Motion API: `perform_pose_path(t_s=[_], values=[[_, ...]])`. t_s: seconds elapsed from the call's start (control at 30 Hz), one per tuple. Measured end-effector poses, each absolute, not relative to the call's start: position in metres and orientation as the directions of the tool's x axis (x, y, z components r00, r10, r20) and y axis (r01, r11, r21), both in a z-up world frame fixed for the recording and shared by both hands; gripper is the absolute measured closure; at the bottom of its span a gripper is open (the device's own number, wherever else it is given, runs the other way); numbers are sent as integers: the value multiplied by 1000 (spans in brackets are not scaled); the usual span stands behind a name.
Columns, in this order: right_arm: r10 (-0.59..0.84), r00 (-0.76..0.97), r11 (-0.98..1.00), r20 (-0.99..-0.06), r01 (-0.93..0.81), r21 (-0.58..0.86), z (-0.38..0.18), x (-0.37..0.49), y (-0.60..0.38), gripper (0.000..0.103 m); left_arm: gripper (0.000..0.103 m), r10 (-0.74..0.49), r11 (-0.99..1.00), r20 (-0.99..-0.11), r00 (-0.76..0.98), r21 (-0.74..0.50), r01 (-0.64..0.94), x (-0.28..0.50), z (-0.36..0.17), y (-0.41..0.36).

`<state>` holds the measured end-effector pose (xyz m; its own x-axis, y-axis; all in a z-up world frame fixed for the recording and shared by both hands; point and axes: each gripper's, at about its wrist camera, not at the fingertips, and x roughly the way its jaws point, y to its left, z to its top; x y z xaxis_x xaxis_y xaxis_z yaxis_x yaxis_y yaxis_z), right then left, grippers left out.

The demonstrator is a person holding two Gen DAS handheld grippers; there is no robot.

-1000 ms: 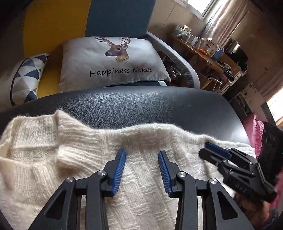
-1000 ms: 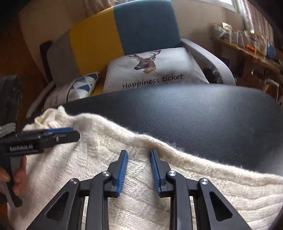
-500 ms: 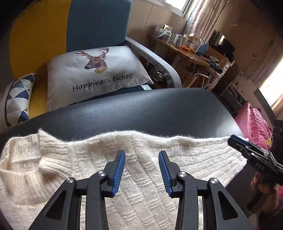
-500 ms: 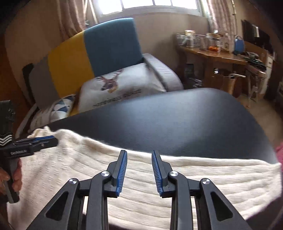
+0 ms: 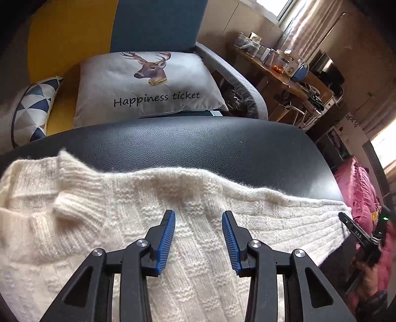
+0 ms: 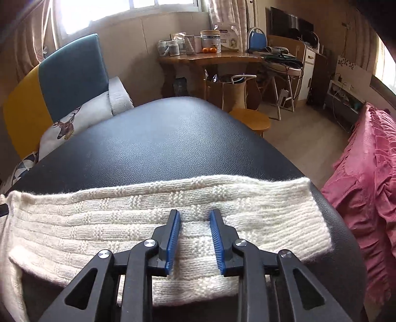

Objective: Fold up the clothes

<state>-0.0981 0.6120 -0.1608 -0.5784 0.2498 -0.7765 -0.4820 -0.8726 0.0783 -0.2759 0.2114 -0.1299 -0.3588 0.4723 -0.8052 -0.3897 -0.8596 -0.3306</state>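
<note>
Nearest the left wrist camera, the left gripper [image 5: 198,237] hangs over the body of a cream knitted sweater [image 5: 138,223], its blue-padded fingers [image 5: 166,240] spread wide with nothing between them. Just over a ribbed cuff end of the same sweater [image 6: 247,210], the right gripper [image 6: 194,237] holds its fingers [image 6: 172,237] at a narrower gap, also empty, and whether the tips touch the knit cannot be told. That sweater lies flat across the near part of a black leather-look surface [image 5: 198,148], with a ribbed collar [image 5: 74,205] at the left and one sleeve stretched out to the right edge. At the far right of the left view the right gripper [image 5: 356,232] appears side-on by the sleeve's end. Beyond the black surface sits a grey cushion [image 5: 148,84] printed with a deer head and the words "Happiness ticket", beside a cushion with blue triangles [image 5: 32,106], both on a yellow and blue sofa [image 5: 153,22]. Farther back stand a cluttered wooden table [image 6: 210,58] and pink bedding [image 6: 366,163].
</note>
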Motion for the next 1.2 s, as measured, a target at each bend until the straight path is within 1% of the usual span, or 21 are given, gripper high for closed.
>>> perform_pose_path(t_s=[0.1,0.13,0.2,0.23,0.37,0.4,0.43,0.53,0.6,0.67,0.73,0.83,0.97,1.0,1.1,1.2], values=[[246,-568,-864,-786,-496,88,-156,-99,607,75,63,461,-865,-799,-385,-307,-398,-254,-121,186],[245,-578,-867,-779,-490,91,-151,-99,599,73,63,460,-867,-799,-388,-309,-391,-246,-120,174],[242,-597,-873,-765,-478,96,-140,-100,583,72,63,451,-875,-798,-400,-308,-373,-232,-117,147],[227,-613,-885,-757,-454,102,-134,-103,571,70,63,443,-882,-796,-412,-304,-361,-225,-116,134],[61,-683,-961,-727,-236,141,-115,-132,489,68,61,415,-904,-789,-453,-298,-308,-204,-113,83],[6,-688,-974,-725,-168,151,-112,-143,465,65,60,405,-909,-790,-461,-291,-299,-203,-114,74],[-49,-685,-982,-727,-98,159,-112,-153,438,62,60,395,-914,-790,-468,-285,-290,-202,-115,64],[-181,-652,-983,-737,90,162,-114,-184,361,61,60,384,-921,-790,-478,-288,-264,-205,-119,42],[-230,-624,-972,-747,176,153,-119,-203,315,61,60,384,-922,-783,-490,-295,-252,-210,-121,32],[-249,-602,-964,-759,230,134,-127,-221,280,61,60,390,-920,-775,-497,-307,-244,-217,-123,26],[-229,-586,-964,-777,246,98,-137,-239,257,61,60,432,-902,-764,-479,-355,-247,-228,-123,25],[-151,-569,-979,-809,197,45,-156,-263,246,61,60,493,-870,-743,-452,-425,-249,-245,-123,23],[-174,-594,-984,-785,138,114,-160,-264,261,60,61,570,-820,-708,-417,-515,-249,-268,-124,20],[-183,-604,-983,-776,136,126,-157,-262,262,60,58,589,-807,-698,-408,-536,-248,-274,-124,19],[-240,-623,-969,-744,205,141,-146,-252,254,60,51,643,-763,-666,-379,-598,-244,-292,-124,18],[-295,-601,-947,-742,287,144,-148,-248,240,60,51,685,-726,-649,-329,-646,-236,-322,-126,37]])
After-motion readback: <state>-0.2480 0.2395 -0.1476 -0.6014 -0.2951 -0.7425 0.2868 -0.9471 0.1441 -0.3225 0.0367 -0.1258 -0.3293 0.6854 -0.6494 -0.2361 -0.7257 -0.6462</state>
